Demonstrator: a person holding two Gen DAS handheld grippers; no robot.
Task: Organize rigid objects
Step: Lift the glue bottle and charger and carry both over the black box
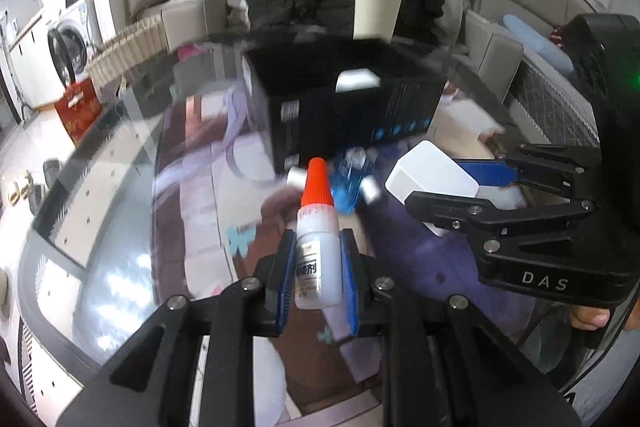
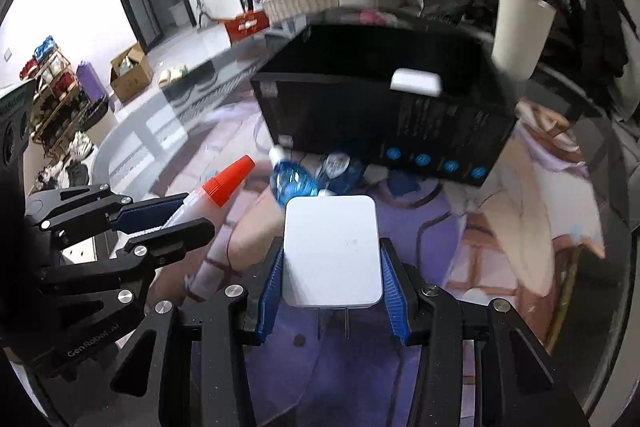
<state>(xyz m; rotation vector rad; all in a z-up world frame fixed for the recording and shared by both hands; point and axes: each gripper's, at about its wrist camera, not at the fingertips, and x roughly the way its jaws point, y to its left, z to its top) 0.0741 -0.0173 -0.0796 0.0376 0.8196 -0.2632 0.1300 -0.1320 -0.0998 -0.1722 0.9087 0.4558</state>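
Held in my left gripper: one small glue bottle with an orange cap, pads pressed on both its sides, raised clear of the glass table. Held in my right gripper: one white plug adapter, clamped at its flanks, prongs pointing back toward me. Destination, as I judged it: the black box toward the table's far edge, open at the top and already carrying one white item. To do the drop well, each load had to clear the box's near wall before any release, one gripper at a time. Left on the table at the foot of the box: blue bottles, blurred, count uncertain. The box floor was hidden from me.
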